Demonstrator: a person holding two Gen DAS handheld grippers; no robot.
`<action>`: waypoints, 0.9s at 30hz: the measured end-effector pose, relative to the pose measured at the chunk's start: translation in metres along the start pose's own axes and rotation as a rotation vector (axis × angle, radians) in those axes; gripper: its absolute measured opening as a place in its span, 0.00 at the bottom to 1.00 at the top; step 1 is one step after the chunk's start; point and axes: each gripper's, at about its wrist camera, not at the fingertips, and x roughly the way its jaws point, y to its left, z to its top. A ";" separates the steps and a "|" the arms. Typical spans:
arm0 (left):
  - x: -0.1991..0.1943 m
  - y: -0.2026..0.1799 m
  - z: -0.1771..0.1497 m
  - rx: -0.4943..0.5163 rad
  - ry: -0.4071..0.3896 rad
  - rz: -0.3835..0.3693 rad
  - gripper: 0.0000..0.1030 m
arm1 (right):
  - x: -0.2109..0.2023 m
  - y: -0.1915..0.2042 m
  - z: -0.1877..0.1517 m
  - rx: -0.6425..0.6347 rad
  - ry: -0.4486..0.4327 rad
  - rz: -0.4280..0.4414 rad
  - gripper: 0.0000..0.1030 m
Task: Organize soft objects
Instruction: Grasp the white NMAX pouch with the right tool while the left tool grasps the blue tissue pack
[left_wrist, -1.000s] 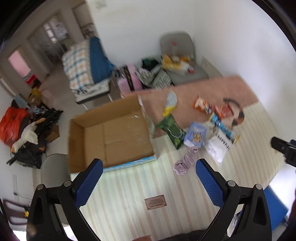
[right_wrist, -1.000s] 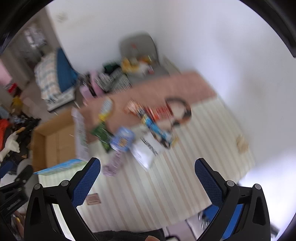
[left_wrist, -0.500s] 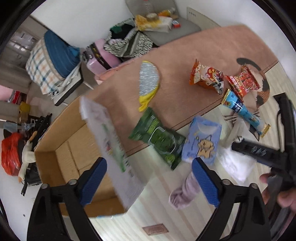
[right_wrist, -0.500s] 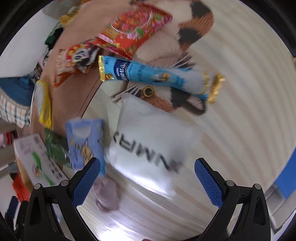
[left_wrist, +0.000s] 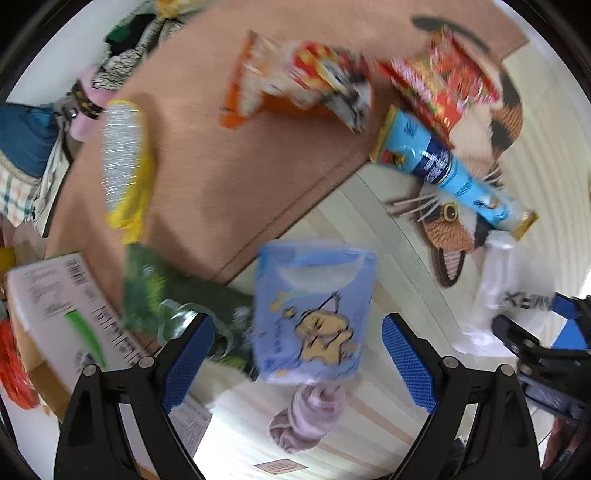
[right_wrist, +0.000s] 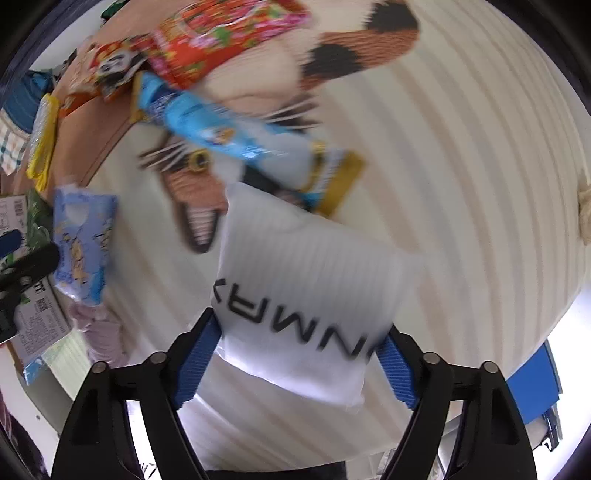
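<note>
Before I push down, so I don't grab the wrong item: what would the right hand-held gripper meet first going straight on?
Likely the white pouch; the right hand-held gripper already straddles its near end, jaws just closing.

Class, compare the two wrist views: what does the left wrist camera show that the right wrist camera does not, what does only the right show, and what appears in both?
Only the left wrist view shows its own open left tongs straddling the blue tissue pack, with the whole green snack bag beside it.

Only the right wrist view shows the right tongs around the white lettered pouch, jaws just closing, and bare striped cloth beyond.

Both show the blue tube packet, red snack bags and lilac cloth bundle.
</note>
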 end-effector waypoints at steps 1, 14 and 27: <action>0.005 -0.003 0.004 0.012 0.014 0.008 0.90 | 0.000 -0.001 0.000 0.009 0.004 0.012 0.85; 0.043 -0.011 0.009 -0.019 0.071 0.045 0.45 | 0.044 -0.007 0.007 0.118 0.039 0.034 0.78; -0.064 0.042 -0.080 -0.278 -0.194 -0.117 0.37 | -0.016 0.062 -0.003 -0.097 -0.131 0.051 0.69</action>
